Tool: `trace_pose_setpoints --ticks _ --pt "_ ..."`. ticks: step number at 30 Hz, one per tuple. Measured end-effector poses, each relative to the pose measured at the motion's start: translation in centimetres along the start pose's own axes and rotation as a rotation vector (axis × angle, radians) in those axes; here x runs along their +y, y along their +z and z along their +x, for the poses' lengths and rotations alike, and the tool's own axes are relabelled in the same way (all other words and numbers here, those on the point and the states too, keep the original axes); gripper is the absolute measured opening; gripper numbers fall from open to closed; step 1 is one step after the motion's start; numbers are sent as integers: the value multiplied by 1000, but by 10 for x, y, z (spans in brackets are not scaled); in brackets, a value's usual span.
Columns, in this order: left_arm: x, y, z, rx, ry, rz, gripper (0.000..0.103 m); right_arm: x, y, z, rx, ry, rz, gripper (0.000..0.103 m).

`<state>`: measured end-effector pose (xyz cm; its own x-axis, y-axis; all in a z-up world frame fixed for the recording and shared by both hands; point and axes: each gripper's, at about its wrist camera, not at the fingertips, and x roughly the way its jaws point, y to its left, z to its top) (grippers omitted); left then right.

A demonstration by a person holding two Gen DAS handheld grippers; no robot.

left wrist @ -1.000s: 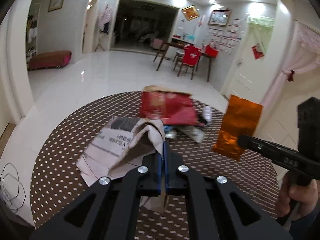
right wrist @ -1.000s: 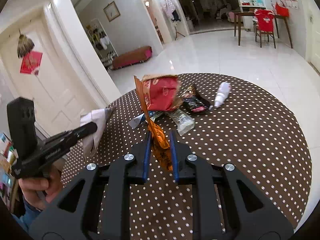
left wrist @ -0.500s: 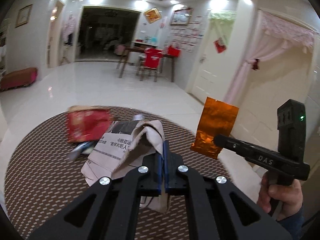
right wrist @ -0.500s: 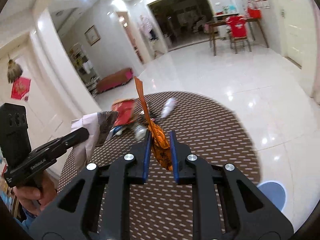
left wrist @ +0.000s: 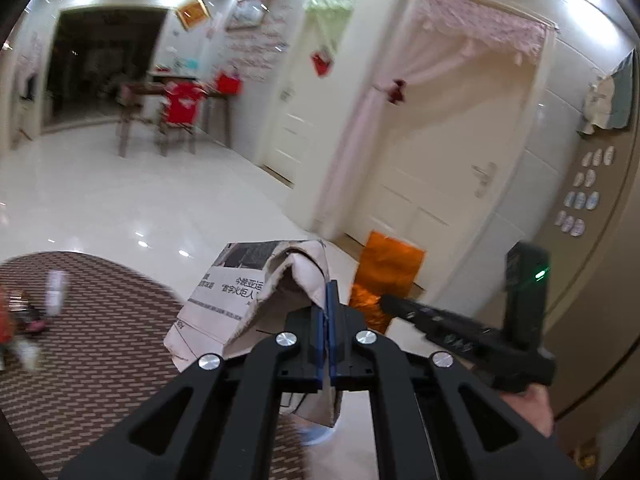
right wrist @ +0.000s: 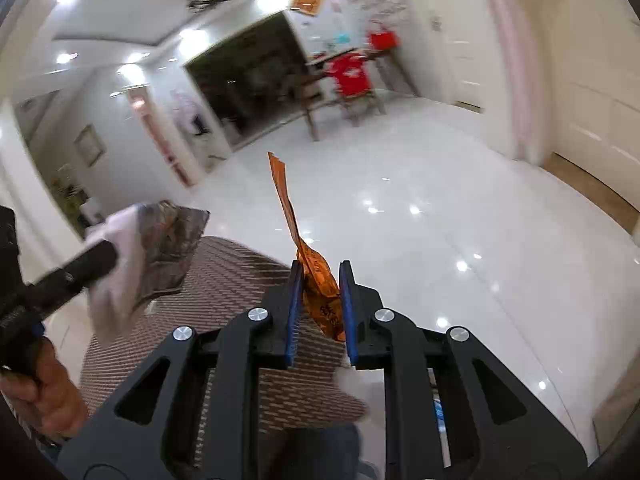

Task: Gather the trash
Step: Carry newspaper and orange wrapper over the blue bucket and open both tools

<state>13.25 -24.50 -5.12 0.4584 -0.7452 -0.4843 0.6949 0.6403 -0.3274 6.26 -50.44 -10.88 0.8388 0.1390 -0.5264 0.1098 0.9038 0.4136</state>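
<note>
Two grippers loaded: left gripper [left wrist: 328, 300] clamps crumpled newspaper [left wrist: 248, 300], right gripper [right wrist: 320, 288] pinches orange wrapper [right wrist: 316, 280], both past dotted table's [left wrist: 100, 340] edge.

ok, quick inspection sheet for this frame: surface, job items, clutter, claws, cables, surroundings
Surface: round brown dotted table, only partly in view, blurred.
Job's things: crumpled newspaper in the left claw; orange foil packet in the right claw. Both are held up off the table.
Clutter: blurred trash at the table's left edge, items not identifiable.
Claws: left shut on the newspaper; right shut on the packet, jaws slightly apart around it.
Cables: nothing seen.
Surroundings: glossy white floor, white doors, pink curtain, dining table with red-covered chair, dark doorway.
</note>
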Motion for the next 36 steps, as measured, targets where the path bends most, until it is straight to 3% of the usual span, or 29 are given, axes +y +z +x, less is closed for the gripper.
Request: trace_pose_setpoints --ticks 6,16,25,26,28,30,32,33,34,36 --pt "-39 -1 74 124 -132 -21 1 -68 -19 8 44 -103 109 18" --pt "-37 -36 192 368 -122 -111 1 -136 -51 44 144 -158 246 18" --pt "-22 -62 263 537 -108 -167 3 -166 -68 74 220 -172 326 18" --pt "-21 -64 270 557 -101 -172 6 -166 -68 78 228 -172 333 18" --pt "-15 -69 284 597 -69 -187 26 -172 -70 87 246 -170 354 19" --pt "-4 -72 291 614 -63 -233 70 -177 -78 89 258 -173 391 19" --pt "2 -72 294 611 -28 -241 81 -184 -82 95 280 -176 412 35" --pt "5 -74 294 612 -13 -237 81 -186 -85 97 287 -178 423 62" --pt "7 -74 293 616 0 -230 82 -190 -88 98 292 -185 434 69" --pt "8 -74 291 617 21 -211 84 -191 -92 98 304 -183 439 69"
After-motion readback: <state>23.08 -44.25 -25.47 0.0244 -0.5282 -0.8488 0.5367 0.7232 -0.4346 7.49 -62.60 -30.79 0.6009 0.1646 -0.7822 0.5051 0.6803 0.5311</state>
